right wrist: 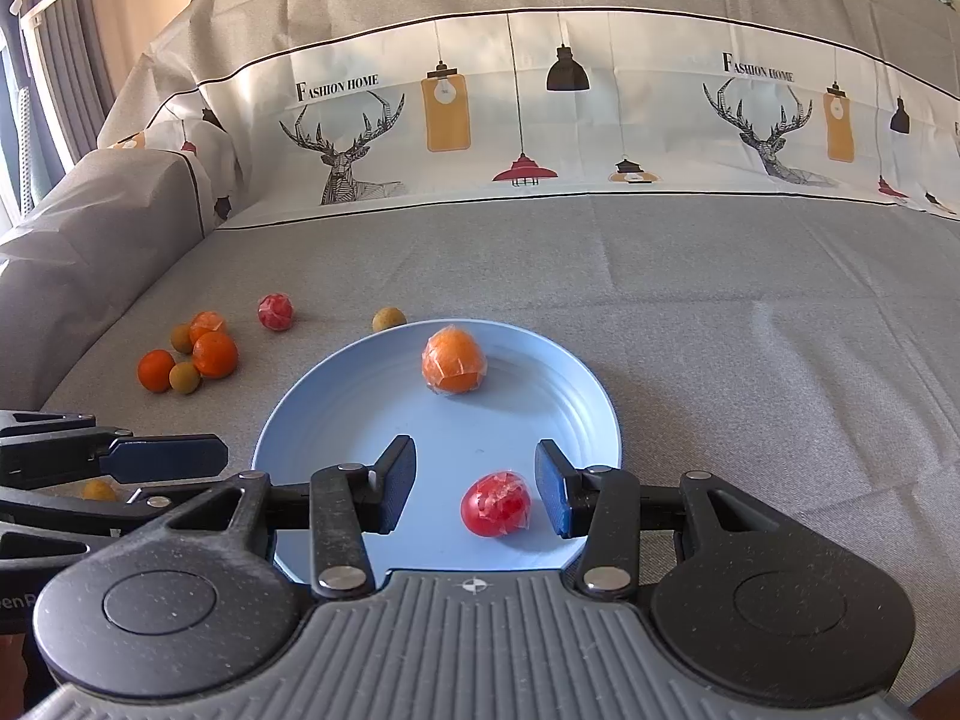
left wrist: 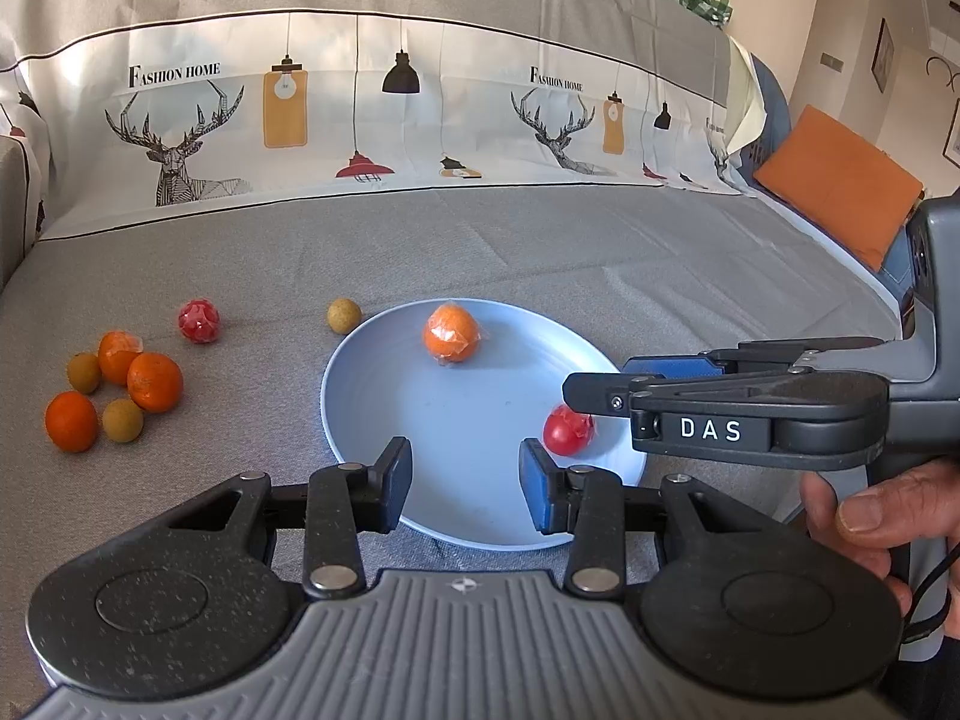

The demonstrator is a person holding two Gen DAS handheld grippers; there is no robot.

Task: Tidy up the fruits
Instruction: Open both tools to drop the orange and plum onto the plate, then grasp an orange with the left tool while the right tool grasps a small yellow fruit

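Observation:
A light blue plate (left wrist: 420,420) (right wrist: 336,414) lies on the grey sofa cover. On it are a wrapped orange (left wrist: 451,333) (right wrist: 453,359) at the far side and a wrapped red fruit (left wrist: 567,429) (right wrist: 496,504) near the front right rim. My left gripper (left wrist: 465,486) is open and empty over the plate's near edge. My right gripper (right wrist: 474,492) is open above the plate, the red fruit lying below between its fingers, nearer the right one. To the left lie three oranges (left wrist: 154,381) (right wrist: 214,354), brown fruits (left wrist: 122,419) (right wrist: 183,377) and a second red fruit (left wrist: 198,320) (right wrist: 275,311).
A brown fruit (left wrist: 344,315) (right wrist: 389,320) lies just beyond the plate's far left rim; another (right wrist: 99,490) shows under the left gripper's fingers. A printed cloth covers the sofa back (left wrist: 360,108). An orange cushion (left wrist: 840,180) sits far right. The sofa arm (right wrist: 90,228) rises at left.

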